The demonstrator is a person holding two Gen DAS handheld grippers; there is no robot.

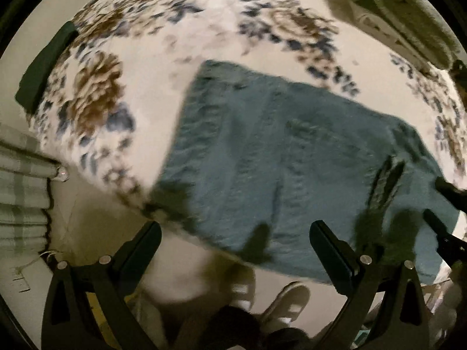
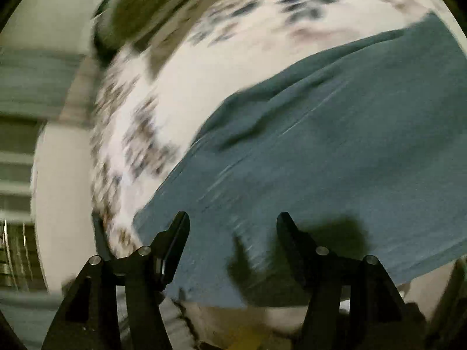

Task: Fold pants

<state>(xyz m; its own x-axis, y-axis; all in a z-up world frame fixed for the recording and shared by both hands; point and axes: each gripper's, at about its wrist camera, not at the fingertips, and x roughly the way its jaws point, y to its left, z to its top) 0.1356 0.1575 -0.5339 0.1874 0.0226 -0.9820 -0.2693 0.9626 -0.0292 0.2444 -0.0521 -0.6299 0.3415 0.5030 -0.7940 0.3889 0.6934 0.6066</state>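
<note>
On the bed, seen from the left wrist, the blue pants (image 1: 292,157) lie spread flat over a white bedspread (image 1: 163,93) printed with brown and blue flowers, their near edge reaching the bed's edge. The left gripper (image 1: 233,242) hovers above that near edge with its jaws spread wide and nothing between them. At the far right, the dark tips of the right gripper (image 1: 443,204) show over the pants' right end. A green cloth (image 1: 43,67) lies at the bed's left edge, and a pale pillow (image 1: 408,14) sits at the upper right. White slippers (image 1: 292,297) stand on the floor below.

From the right wrist, blurred by motion, the pants (image 2: 335,145) fill the right half, lying on the bedspread (image 2: 204,73). The right gripper (image 2: 233,233) hangs over their near edge, jaws spread apart, holding nothing.
</note>
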